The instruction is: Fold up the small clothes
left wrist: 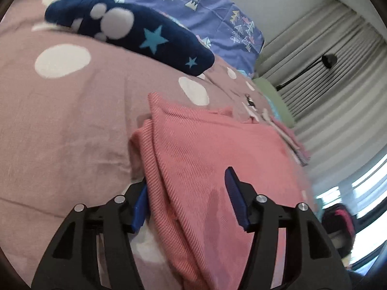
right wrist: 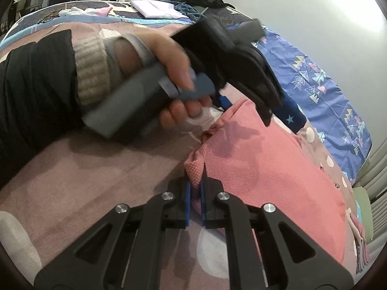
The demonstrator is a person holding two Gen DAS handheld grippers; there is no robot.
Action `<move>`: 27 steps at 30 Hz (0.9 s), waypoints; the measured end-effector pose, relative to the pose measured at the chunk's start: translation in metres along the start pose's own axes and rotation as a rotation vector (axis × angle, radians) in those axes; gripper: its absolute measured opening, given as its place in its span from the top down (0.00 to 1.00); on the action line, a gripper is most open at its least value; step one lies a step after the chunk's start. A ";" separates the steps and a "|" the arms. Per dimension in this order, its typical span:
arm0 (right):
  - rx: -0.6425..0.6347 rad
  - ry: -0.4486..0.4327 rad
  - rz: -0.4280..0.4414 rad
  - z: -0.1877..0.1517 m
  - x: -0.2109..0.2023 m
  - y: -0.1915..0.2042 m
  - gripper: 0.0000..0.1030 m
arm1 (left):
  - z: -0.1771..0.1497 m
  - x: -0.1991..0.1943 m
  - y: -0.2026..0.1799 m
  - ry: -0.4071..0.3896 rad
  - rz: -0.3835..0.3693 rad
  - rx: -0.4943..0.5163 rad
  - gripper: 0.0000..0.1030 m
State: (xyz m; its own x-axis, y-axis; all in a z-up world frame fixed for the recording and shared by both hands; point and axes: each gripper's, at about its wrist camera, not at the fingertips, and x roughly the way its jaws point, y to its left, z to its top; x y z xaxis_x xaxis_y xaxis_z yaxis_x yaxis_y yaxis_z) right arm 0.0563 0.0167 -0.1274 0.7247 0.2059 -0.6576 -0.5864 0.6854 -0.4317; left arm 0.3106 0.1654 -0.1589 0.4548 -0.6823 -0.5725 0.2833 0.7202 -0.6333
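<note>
pink garment (left wrist: 217, 149): lay folded on my dotted bedspread (left wrist: 72, 120). left gripper (left wrist: 188, 203): my jaws stood apart, fabric between, pads not pressing. right gripper (right wrist: 195, 193): my jaws nearly closed, pinching the garment's corner. navy star sock (left wrist: 135, 36): lay beyond, apart.

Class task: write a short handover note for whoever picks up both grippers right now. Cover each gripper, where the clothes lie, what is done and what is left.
Left gripper: jaws open, with an edge of the pink garment between them but not pinched.
Right gripper: shut on a bunched corner of the same garment.
Clothes: the pink garment lies partly folded on the spotted bedspread; a navy star-print piece lies beyond it; a small folded stack sits at the far side.
Done: first fold is in.
Left: probably finish the pink garment, then do the navy piece.
</note>
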 end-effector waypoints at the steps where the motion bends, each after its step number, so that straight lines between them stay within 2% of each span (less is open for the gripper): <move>1: -0.005 0.001 0.005 -0.001 -0.001 0.001 0.88 | 0.000 0.001 -0.003 -0.023 0.017 -0.006 0.44; 3: -0.025 -0.005 0.003 -0.005 -0.008 0.002 0.78 | 0.000 0.002 -0.001 -0.043 0.039 -0.019 0.51; 4: -0.042 -0.004 -0.008 -0.008 -0.010 0.003 0.76 | 0.001 0.003 0.001 -0.044 0.049 -0.020 0.59; 5: -0.068 0.003 -0.031 -0.013 -0.014 0.004 0.74 | 0.002 0.003 0.005 -0.045 0.051 -0.036 0.65; 7: -0.103 0.029 -0.064 -0.022 -0.016 0.004 0.73 | 0.004 0.002 0.016 -0.045 0.033 -0.078 0.70; 9: -0.124 0.041 -0.097 -0.027 -0.016 0.004 0.70 | 0.005 0.001 0.020 -0.043 0.014 -0.095 0.70; 12: -0.161 0.045 -0.146 -0.028 -0.012 0.009 0.70 | 0.004 0.002 0.016 -0.045 0.035 -0.063 0.70; 16: -0.199 0.043 -0.204 -0.018 0.001 0.017 0.70 | 0.003 0.002 0.014 -0.048 0.047 -0.047 0.69; 19: -0.191 0.047 -0.215 -0.009 0.011 0.016 0.71 | 0.002 0.002 0.014 -0.049 0.045 -0.048 0.69; 24: -0.209 0.044 -0.227 0.000 0.023 0.022 0.83 | 0.002 0.002 0.015 -0.050 0.037 -0.052 0.69; 27: -0.209 0.045 -0.226 0.002 0.025 0.025 0.83 | 0.002 0.003 0.014 -0.052 0.038 -0.047 0.66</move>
State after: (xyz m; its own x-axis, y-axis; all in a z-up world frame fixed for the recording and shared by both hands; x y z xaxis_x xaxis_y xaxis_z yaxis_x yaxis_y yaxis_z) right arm 0.0605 0.0398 -0.1533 0.8313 0.0298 -0.5550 -0.4770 0.5508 -0.6849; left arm 0.3174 0.1738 -0.1686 0.5084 -0.6458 -0.5696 0.2254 0.7382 -0.6358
